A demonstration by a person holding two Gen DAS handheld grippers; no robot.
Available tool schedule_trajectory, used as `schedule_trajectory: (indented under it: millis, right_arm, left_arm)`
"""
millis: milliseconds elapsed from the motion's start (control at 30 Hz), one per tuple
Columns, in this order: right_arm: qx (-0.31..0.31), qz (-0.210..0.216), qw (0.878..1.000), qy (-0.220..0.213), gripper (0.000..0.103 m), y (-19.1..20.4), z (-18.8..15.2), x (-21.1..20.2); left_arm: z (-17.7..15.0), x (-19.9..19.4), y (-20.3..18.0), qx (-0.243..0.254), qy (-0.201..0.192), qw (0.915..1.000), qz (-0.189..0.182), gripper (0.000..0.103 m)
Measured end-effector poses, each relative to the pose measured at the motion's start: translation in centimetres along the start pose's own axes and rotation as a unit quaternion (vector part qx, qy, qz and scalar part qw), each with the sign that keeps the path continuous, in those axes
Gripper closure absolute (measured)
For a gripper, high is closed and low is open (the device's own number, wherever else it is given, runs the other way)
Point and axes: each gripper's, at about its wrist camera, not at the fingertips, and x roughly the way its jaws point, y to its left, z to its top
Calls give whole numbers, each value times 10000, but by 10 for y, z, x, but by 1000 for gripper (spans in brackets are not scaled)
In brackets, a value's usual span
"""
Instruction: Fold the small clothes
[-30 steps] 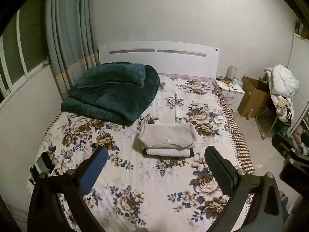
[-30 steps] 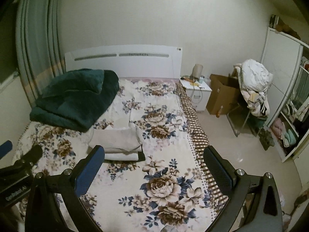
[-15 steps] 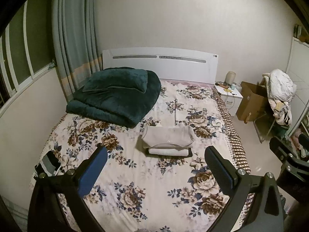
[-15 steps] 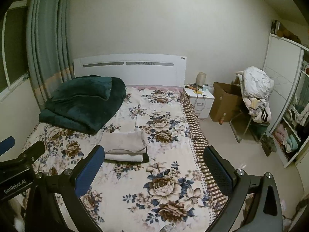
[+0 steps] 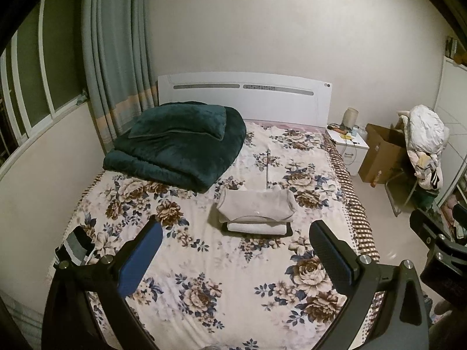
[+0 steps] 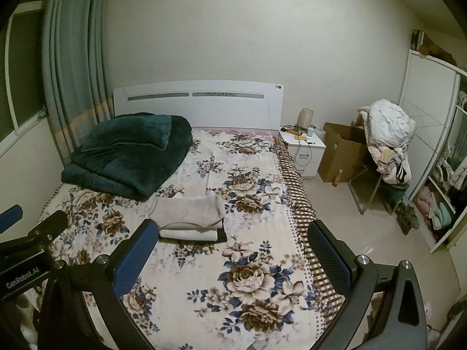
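A stack of folded pale clothes [image 5: 256, 213] lies in the middle of the floral bedsheet [image 5: 210, 265], with a dark garment edge under it. It also shows in the right wrist view [image 6: 189, 218]. My left gripper [image 5: 235, 256] is open and empty, held high and well back from the stack. My right gripper [image 6: 232, 255] is open and empty too, to the right of the stack and far from it. Part of the left gripper's body [image 6: 26, 250] shows at the left edge of the right wrist view.
A folded dark green quilt [image 5: 178, 143] lies at the head of the bed on the left. A white nightstand [image 6: 303, 148], a cardboard box [image 6: 338, 154], a chair piled with clothes [image 6: 388, 143] and a wardrobe [image 6: 437, 151] stand right of the bed. Curtains [image 5: 116, 52] hang at left.
Both grippers have pulled back and up from the bed, so the stack looks smaller and more of the room shows. Both stay open. The stack has not moved.
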Motion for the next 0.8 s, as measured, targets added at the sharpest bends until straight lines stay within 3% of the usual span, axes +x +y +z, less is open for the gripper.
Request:
schedule_trajectory:
  millis: [800]
  right_arm:
    - [-7, 137, 9999, 22, 0, 11, 4, -5]
  left_arm:
    - [2, -6, 5, -33, -38, 10000, 68, 0]
